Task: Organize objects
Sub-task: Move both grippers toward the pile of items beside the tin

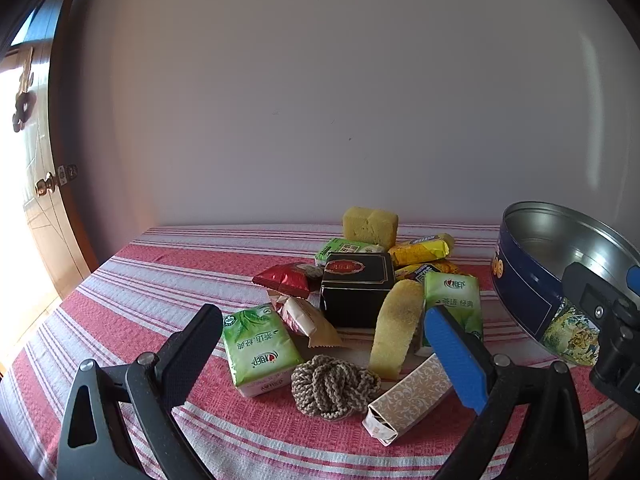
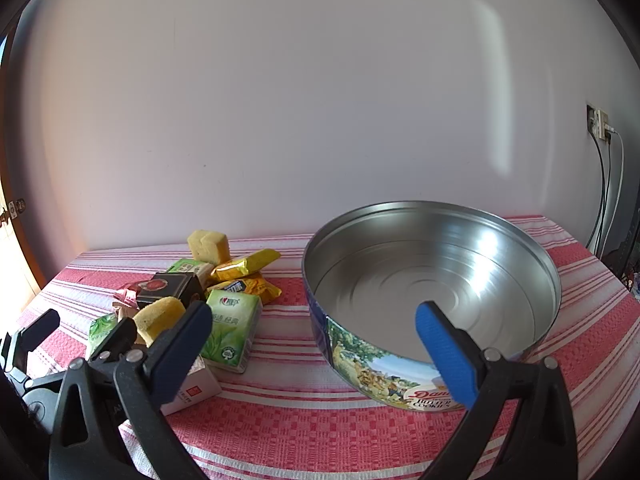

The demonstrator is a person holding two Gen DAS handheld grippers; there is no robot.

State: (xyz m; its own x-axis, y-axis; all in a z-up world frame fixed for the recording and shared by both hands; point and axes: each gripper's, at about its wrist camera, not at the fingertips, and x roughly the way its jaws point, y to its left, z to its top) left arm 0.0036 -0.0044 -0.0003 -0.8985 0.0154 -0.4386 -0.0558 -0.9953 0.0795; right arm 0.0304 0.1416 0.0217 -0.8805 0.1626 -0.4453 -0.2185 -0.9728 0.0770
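Red-and-white striped cloth carried a heap of small packets, a black square box at its middle. Beside it stood the round metal cookie tin. Left gripper and right gripper both gaped wide, holding nothing.

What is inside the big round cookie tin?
Nothing shows inside the cookie tin: only its bare shiny metal bottom. The right gripper's blue finger and the tin's near wall hide a strip of the floor, so that bit cannot be checked.
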